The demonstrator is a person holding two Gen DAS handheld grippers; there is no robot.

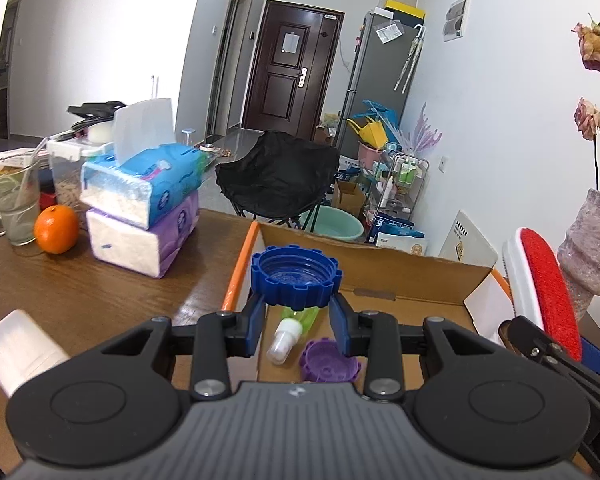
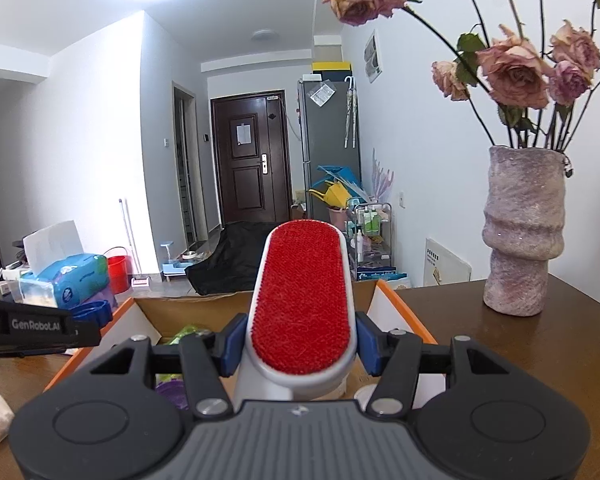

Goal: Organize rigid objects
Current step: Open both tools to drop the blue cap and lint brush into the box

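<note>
My left gripper [image 1: 296, 312] is clamped on a blue notched plastic cap [image 1: 296, 278], poised over the open cardboard box [image 1: 380, 276] where a green spray bottle [image 1: 290, 330] and purple cap [image 1: 330, 362] lie. My right gripper [image 2: 300, 344] pinches a white lint brush with a red pad [image 2: 302, 296] above the same box. If I let go of both together, they could collide or bounce off the rim.

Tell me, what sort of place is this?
Most likely the living area of a lived-in flat: a dark front door opens off the room, a grey fridge stands beside it, and the wooden table carries tissue packs and a vase of dried roses.
</note>
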